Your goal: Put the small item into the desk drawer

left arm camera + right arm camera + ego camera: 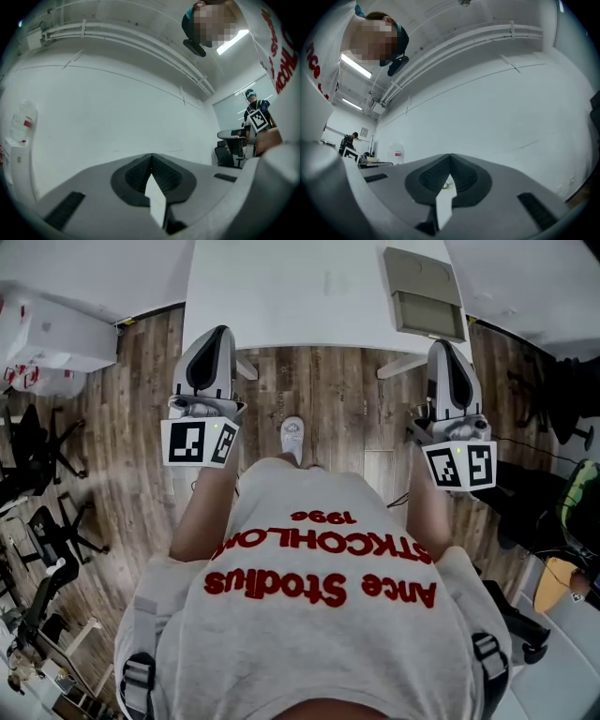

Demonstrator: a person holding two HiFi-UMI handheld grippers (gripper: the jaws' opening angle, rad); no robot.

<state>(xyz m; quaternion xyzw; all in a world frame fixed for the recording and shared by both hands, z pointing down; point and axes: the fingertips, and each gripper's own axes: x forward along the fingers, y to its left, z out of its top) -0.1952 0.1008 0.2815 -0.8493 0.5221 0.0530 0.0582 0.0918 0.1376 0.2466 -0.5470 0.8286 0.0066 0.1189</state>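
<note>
In the head view I stand at a white desk (281, 287). A grey drawer (427, 296) shows at the desk's right end and looks pulled out. No small item shows on the desk or in the drawer. My left gripper (219, 334) is held up at chest height on the left, away from the desk edge, and my right gripper (446, 345) is up below the drawer. Both point upward: their own views show only wall and ceiling. In the left gripper view the left gripper (151, 155) has its jaws meeting with nothing between them. The right gripper (450, 155) stands the same.
Wooden floor lies below the desk, with my shoe (292, 435) on it. Black office chairs (42, 465) stand at the left and white boxes (52, 338) at the upper left. More dark chairs (553, 399) crowd the right. Another person (255, 112) stands far off.
</note>
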